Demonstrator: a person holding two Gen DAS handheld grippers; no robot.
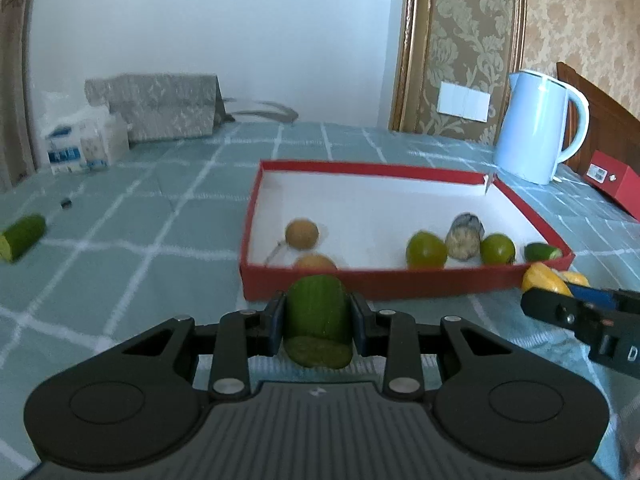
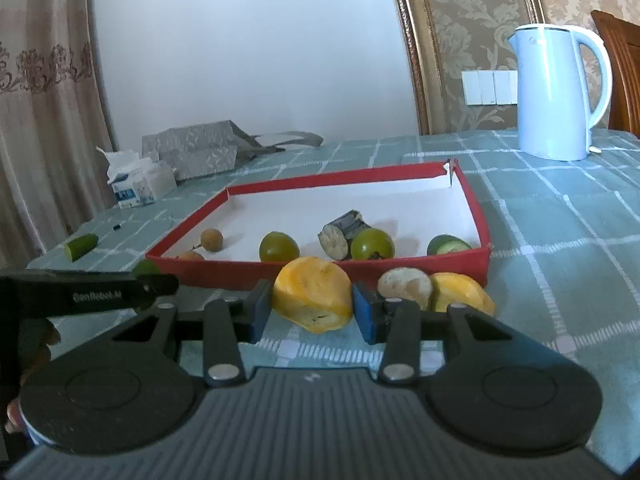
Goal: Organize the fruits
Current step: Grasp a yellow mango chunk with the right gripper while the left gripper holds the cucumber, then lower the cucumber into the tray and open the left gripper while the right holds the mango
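Gripping cucumber piece [image 1: 318,312], left gripper [image 1: 318,320] is seen low centre, before red tray [image 1: 400,286]. Yellow fruit chunk [image 2: 312,300] is bracketed by right gripper [image 2: 312,308] fingers; contact uncertain. Flesh judged soft, slippery; firm flanks preferred.

Red box [image 1: 400,286] with white inside; green cucumber piece [image 1: 316,312]; yellow mango chunk [image 2: 312,300]; pale blue kettle [image 2: 556,92]; teal tabletop [image 1: 132,248] cloth (white grid lines).
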